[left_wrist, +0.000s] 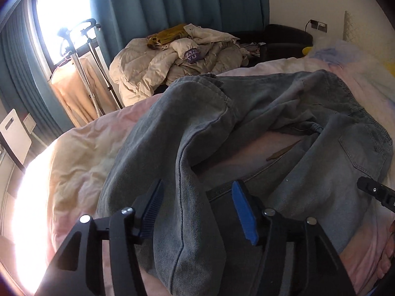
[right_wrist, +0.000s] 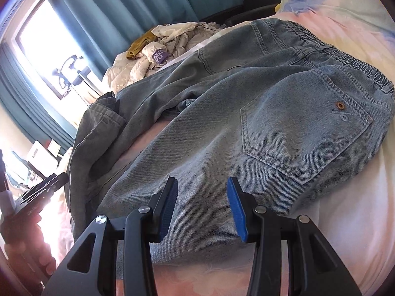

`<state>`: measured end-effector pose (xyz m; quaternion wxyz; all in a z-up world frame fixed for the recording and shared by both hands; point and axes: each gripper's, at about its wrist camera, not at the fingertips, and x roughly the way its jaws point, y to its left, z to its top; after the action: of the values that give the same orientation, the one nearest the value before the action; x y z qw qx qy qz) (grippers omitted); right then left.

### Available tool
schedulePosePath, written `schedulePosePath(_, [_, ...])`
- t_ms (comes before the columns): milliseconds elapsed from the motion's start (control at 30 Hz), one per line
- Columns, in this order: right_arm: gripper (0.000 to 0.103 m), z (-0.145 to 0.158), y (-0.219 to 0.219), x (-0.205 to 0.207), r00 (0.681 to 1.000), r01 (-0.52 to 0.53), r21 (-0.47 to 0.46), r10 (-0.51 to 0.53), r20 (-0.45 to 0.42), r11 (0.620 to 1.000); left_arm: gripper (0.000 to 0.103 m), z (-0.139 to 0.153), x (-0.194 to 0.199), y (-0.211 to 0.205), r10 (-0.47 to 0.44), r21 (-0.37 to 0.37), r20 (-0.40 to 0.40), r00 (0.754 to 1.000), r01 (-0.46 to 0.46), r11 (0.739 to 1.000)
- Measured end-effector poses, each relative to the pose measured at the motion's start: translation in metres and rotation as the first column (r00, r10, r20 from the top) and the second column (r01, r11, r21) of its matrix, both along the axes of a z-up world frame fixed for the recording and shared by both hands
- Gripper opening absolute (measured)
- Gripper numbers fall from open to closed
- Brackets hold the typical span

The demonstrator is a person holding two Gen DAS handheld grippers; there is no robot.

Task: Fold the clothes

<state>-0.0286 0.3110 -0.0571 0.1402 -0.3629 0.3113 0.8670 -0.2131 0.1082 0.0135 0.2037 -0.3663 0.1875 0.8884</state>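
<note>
Grey-blue jeans (left_wrist: pixel 271 103) lie crumpled on a pale pink bed cover (left_wrist: pixel 81 148), back side up. My left gripper (left_wrist: pixel 197 183) is open, its blue pads wide apart around a raised fold of one trouser leg (left_wrist: pixel 192 222). My right gripper (right_wrist: pixel 202 180) is also open and hovers just over the jeans (right_wrist: pixel 271 98), below the back pocket (right_wrist: pixel 303 133); nothing is between its fingers. The elastic waistband (right_wrist: pixel 333 49) points to the far right. The other leg (right_wrist: pixel 98 128) is bunched up at the left. Each view catches part of the other gripper at its edge, held by a hand (right_wrist: pixel 24 246).
A heap of cream quilted clothing (left_wrist: pixel 177 59) with a mustard garment on top lies beyond the bed. Teal curtains (left_wrist: pixel 172 0) and a bright window stand behind, with a metal stand (left_wrist: pixel 81 61) by the window. A black seat (left_wrist: pixel 284 39) is at the back right.
</note>
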Motion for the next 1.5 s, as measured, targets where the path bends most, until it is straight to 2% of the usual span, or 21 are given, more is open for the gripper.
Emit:
schedulePosePath(33, [0.042, -0.002, 0.001, -0.001, 1.000, -0.001, -0.012, 0.001, 0.002, 1.000, 0.064, -0.002, -0.003, 0.005, -0.008, -0.014, 0.000, 1.000, 0.008, 1.000])
schedulePosePath(67, [0.042, -0.004, 0.002, -0.002, 1.000, -0.002, -0.025, 0.002, 0.003, 1.000, 0.079, -0.004, -0.007, 0.009, -0.015, -0.028, 0.005, 1.000, 0.016, 0.999])
schedulePosePath(100, [0.042, -0.006, 0.002, -0.002, 1.000, -0.003, -0.039, 0.003, 0.005, 0.999, 0.088, -0.007, -0.012, 0.013, -0.019, -0.046, 0.011, 1.000, 0.020, 0.999])
schedulePosePath(200, [0.042, -0.011, 0.005, -0.005, 1.000, -0.003, -0.076, 0.004, 0.012, 0.997, 0.089, -0.018, -0.028, 0.026, -0.021, -0.105, 0.032, 0.999, 0.025, 0.994])
schedulePosePath(267, [0.042, -0.014, 0.006, -0.006, 1.000, -0.002, -0.088, 0.003, 0.015, 0.996, 0.089, -0.025, -0.045, 0.031, 0.011, -0.123, 0.063, 0.998, -0.003, 0.992])
schedulePosePath(433, [0.042, -0.020, 0.008, -0.010, 1.000, 0.001, -0.100, 0.001, 0.023, 0.995, 0.089, -0.038, -0.079, 0.039, 0.107, -0.160, 0.068, 0.992, -0.095, 0.982])
schedulePosePath(500, [0.042, -0.023, 0.009, -0.011, 1.000, 0.003, -0.103, 0.000, 0.028, 0.995, 0.087, -0.039, -0.080, 0.035, 0.122, -0.143, 0.076, 0.990, -0.111, 0.984])
schedulePosePath(533, [0.042, -0.024, 0.009, -0.011, 1.000, 0.003, -0.102, 0.000, 0.030, 0.995, 0.083, -0.038, -0.080, 0.032, 0.128, -0.130, 0.080, 0.989, -0.117, 0.985])
schedulePosePath(567, [0.042, -0.024, 0.009, -0.011, 1.000, 0.004, -0.102, -0.001, 0.030, 0.995, 0.065, -0.038, -0.080, 0.029, 0.134, -0.118, 0.083, 0.987, -0.124, 0.985])
schedulePosePath(600, [0.042, -0.024, 0.009, -0.011, 1.000, 0.005, -0.103, -0.002, 0.030, 0.995, 0.041, -0.038, -0.079, 0.026, 0.140, -0.105, 0.087, 0.986, -0.131, 0.986])
schedulePosePath(633, [0.042, -0.024, 0.009, -0.011, 1.000, 0.008, -0.102, -0.005, 0.028, 0.995, 0.033, -0.038, -0.079, 0.023, 0.146, -0.093, 0.090, 0.985, -0.138, 0.986])
schedulePosePath(700, [0.042, -0.024, 0.009, -0.011, 1.000, 0.016, -0.097, -0.013, 0.025, 0.995, 0.011, -0.033, -0.077, 0.013, 0.166, -0.048, 0.089, 0.982, -0.162, 0.986])
schedulePosePath(800, [0.042, -0.023, 0.010, -0.010, 0.999, 0.020, -0.088, -0.018, 0.026, 0.996, 0.007, -0.008, -0.069, -0.013, 0.221, 0.077, 0.068, 0.973, -0.226, 0.971])
schedulePosePath(867, [0.042, -0.022, 0.010, -0.009, 0.999, 0.022, -0.079, -0.020, 0.028, 0.997, 0.007, 0.003, -0.058, -0.044, 0.280, 0.150, 0.077, 0.957, -0.288, 0.946])
schedulePosePath(967, [0.042, -0.020, 0.010, -0.008, 0.999, 0.028, -0.062, -0.027, 0.027, 0.998, 0.007, 0.019, -0.039, -0.093, 0.370, 0.255, 0.102, 0.923, -0.384, 0.888])
schedulePosePath(1067, [0.042, -0.018, 0.010, -0.007, 0.999, 0.030, -0.054, -0.029, 0.028, 0.998, 0.007, 0.034, -0.021, -0.142, 0.452, 0.352, 0.138, 0.881, -0.470, 0.809])
schedulePosePath(1167, [0.042, -0.017, 0.009, -0.005, 0.999, 0.031, -0.048, -0.030, 0.030, 0.998, 0.007, 0.049, -0.003, -0.191, 0.526, 0.441, 0.182, 0.831, -0.547, 0.711])
schedulePosePath(1300, [0.042, -0.015, 0.008, -0.002, 0.999, 0.034, -0.037, -0.032, 0.032, 0.999, 0.007, 0.019, 0.018, -0.239, 0.604, 0.421, 0.293, 0.741, -0.667, 0.614])
schedulePosePath(1433, [0.042, -0.014, 0.004, -0.001, 0.999, 0.028, -0.028, -0.027, 0.037, 0.999, 0.007, -0.015, 0.038, -0.285, 0.664, 0.373, 0.401, 0.631, -0.775, 0.510])
schedulePosePath(1467, [0.042, -0.014, 0.003, -0.001, 0.999, 0.024, -0.026, -0.023, 0.040, 0.999, 0.007, -0.019, 0.042, -0.289, 0.667, 0.347, 0.402, 0.627, -0.778, 0.523])
schedulePosePath(1500, [0.042, -0.014, 0.003, -0.001, 0.999, 0.021, -0.024, -0.020, 0.043, 0.999, 0.007, -0.021, 0.047, -0.289, 0.665, 0.314, 0.392, 0.636, -0.772, 0.553])
